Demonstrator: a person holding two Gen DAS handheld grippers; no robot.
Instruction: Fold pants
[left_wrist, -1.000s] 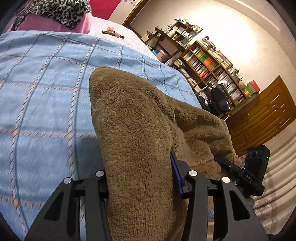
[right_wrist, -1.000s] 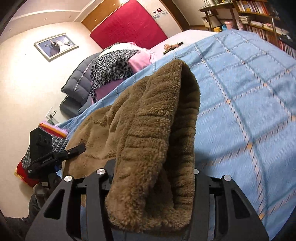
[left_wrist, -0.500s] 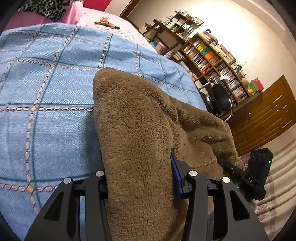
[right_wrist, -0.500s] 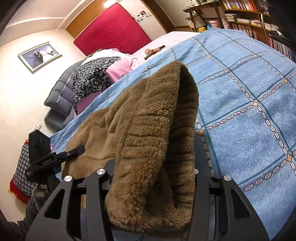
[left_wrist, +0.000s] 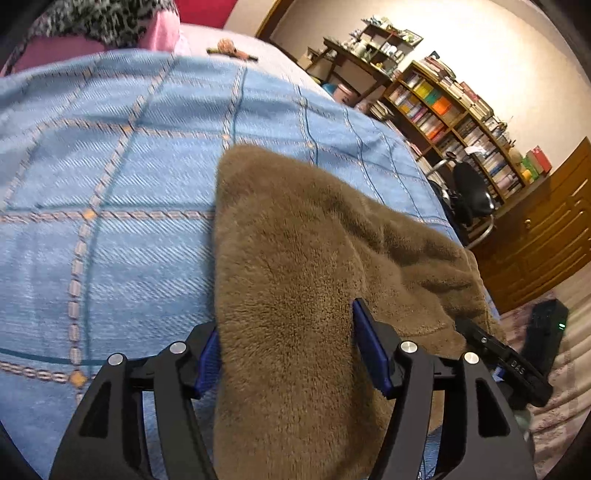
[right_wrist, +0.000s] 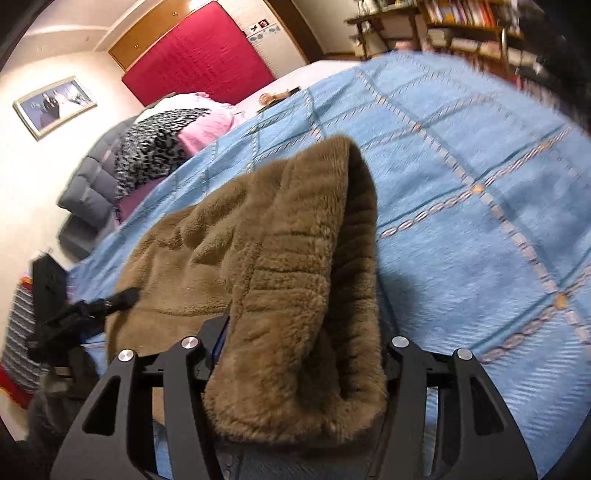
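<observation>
Draped over a blue checked woven bedspread (left_wrist: 110, 192), the brown fleece pants (left_wrist: 295, 280) are held up at two ends. One fleece edge is clamped between the blue pads of the left gripper (left_wrist: 286, 350). The ribbed waistband is pinched by the right gripper (right_wrist: 299, 343). A wooden bookshelf (left_wrist: 454, 110) is seen beyond the bed.

The pants (left_wrist: 295, 266) are plain brown fleece. The bed cover (left_wrist: 110, 177) is light blue with a check of tan and teal lines. Each tool (left_wrist: 286, 354) is black with blue pads (left_wrist: 369, 350). A cloth (right_wrist: 151, 144) shows leopard spots; the headboard (right_wrist: 199, 59) is red.
</observation>
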